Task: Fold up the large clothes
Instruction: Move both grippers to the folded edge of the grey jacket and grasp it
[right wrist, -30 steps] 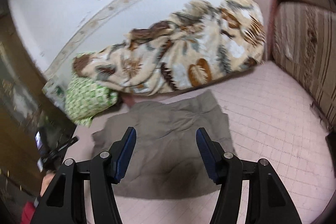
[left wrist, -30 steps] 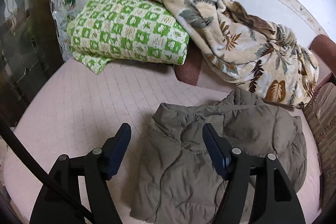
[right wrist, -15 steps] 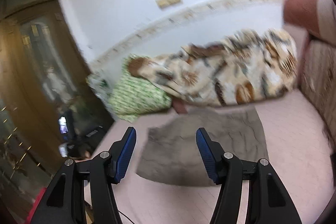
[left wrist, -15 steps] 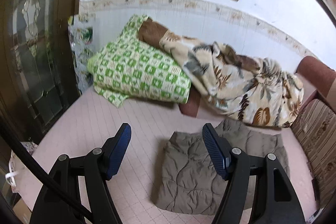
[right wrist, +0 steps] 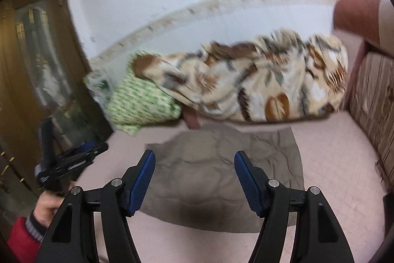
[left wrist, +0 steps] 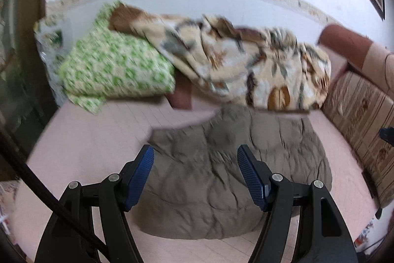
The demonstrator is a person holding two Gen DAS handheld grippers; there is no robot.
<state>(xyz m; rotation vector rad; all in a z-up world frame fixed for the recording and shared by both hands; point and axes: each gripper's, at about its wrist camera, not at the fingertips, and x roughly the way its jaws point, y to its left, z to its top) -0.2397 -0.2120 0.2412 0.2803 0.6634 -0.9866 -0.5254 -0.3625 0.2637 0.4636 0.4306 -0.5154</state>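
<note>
A grey-brown quilted puffer jacket (left wrist: 229,176) lies folded into a compact, roughly rectangular bundle on the pink checked bed cover (left wrist: 93,139). In the left wrist view it sits below and ahead of the left tool (left wrist: 195,178), whose blue-padded fingers (left wrist: 139,179) stand apart with nothing clamped between them; the jacket shows through the gap but the pads are clear of it. In the right wrist view the same jacket (right wrist: 221,171) lies flat under the right tool (right wrist: 194,179), whose jaws are opening at this moment; its blue pads (right wrist: 246,181) hover above the fabric and grip nothing.

Behind the jacket, against the white wall, a cream blanket printed with brown and grey leaves (left wrist: 248,65) is heaped along the far edge of the bed, its near edge just beside the jacket's far edge. To its left a green-and-white patterned folded quilt (left wrist: 113,68) rests, partly under the blanket's brown-trimmed end. A striped brown upholstered panel (left wrist: 362,120) runs along the right side of the bed.

At the left edge of the right wrist view, a hand with a red sleeve (right wrist: 46,208) holds the other tool's black frame in front of a brown wooden door with glass panes (right wrist: 32,61). Both views are blurred, so finer detail of the fabric cannot be made out.
</note>
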